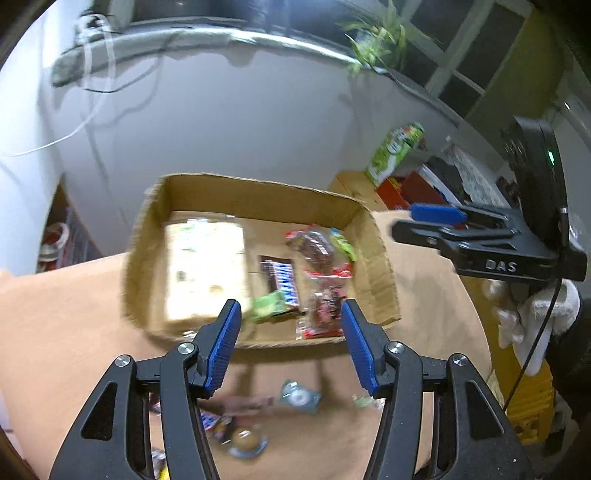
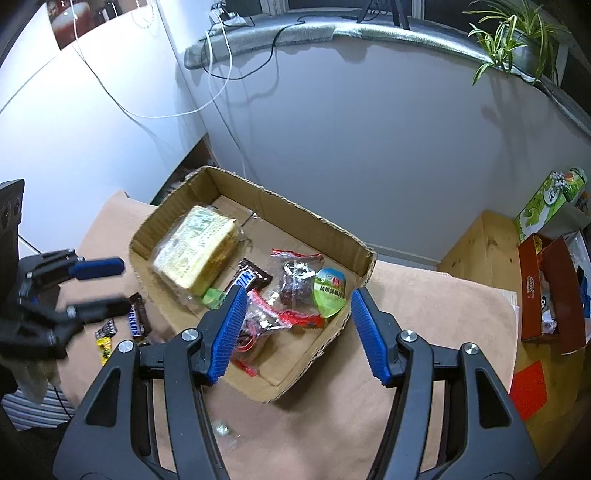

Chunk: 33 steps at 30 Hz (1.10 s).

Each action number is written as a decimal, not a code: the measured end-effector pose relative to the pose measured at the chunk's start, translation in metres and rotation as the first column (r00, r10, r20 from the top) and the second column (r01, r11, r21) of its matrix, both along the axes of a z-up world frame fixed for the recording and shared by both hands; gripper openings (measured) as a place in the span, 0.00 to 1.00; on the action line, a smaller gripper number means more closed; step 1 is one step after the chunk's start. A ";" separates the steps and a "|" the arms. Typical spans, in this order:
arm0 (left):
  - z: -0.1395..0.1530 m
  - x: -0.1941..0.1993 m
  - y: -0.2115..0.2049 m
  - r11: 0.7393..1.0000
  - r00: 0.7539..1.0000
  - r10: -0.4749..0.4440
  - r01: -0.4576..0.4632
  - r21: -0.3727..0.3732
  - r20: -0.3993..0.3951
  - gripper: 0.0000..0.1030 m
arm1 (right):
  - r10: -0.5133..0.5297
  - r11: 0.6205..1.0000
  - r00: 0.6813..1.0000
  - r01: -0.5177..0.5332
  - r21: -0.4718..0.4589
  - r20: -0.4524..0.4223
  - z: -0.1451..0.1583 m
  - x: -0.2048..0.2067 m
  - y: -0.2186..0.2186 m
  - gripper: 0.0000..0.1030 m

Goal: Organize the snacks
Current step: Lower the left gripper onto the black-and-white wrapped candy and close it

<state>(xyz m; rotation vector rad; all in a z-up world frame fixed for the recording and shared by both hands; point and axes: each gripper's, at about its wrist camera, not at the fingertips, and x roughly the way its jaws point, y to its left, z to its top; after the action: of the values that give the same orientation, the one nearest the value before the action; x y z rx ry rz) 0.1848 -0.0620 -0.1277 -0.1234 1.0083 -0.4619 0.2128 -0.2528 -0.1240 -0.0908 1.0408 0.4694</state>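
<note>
A matt, rough-edged cardboard box [image 2: 334,236] holds glossy plastic snack wrappers [image 2: 295,284] on a soft cloth-covered table [image 2: 424,302].

Left claw [image 1: 290,345] and right claw [image 2: 297,334] agape, empty, angled downward.

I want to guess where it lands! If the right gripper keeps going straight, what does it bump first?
Probably the clear red-edged snack packets in the cardboard box, lying between the open right gripper's fingertips; depth is uncertain.

A pale wall [image 2: 369,147] is filling the background, cables [image 2: 221,85] trailing down it from the grey ledge [image 2: 295,29] above. A potted plant [image 2: 517,40] is sitting on that ledge, dark window panes [image 1: 480,48] showing beside it.
</note>
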 end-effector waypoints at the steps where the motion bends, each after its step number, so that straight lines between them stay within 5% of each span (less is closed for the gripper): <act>1: 0.002 -0.002 0.009 1.000 1.000 0.017 -0.017 -0.005 0.001 0.54 | 0.000 1.000 1.000 0.000 0.007 0.001 0.002 -0.004 -0.001 0.60; 18: -0.016 -0.068 0.108 0.973 0.970 0.231 -0.231 0.011 -0.068 0.54 | 0.041 0.999 0.999 -0.041 0.000 -0.014 -0.011 -0.075 -0.001 0.60; 33: -0.071 -0.127 0.121 0.942 0.908 0.332 -0.334 0.035 -0.254 0.54 | 0.125 0.988 0.985 -0.134 -0.072 -0.118 -0.070 -0.125 0.023 0.60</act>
<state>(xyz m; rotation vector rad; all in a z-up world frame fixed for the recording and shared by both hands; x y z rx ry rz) 0.0582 0.0585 -0.1987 -0.3659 1.2121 -0.1369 0.0875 -0.2301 -0.1939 -0.2057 1.1696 0.5564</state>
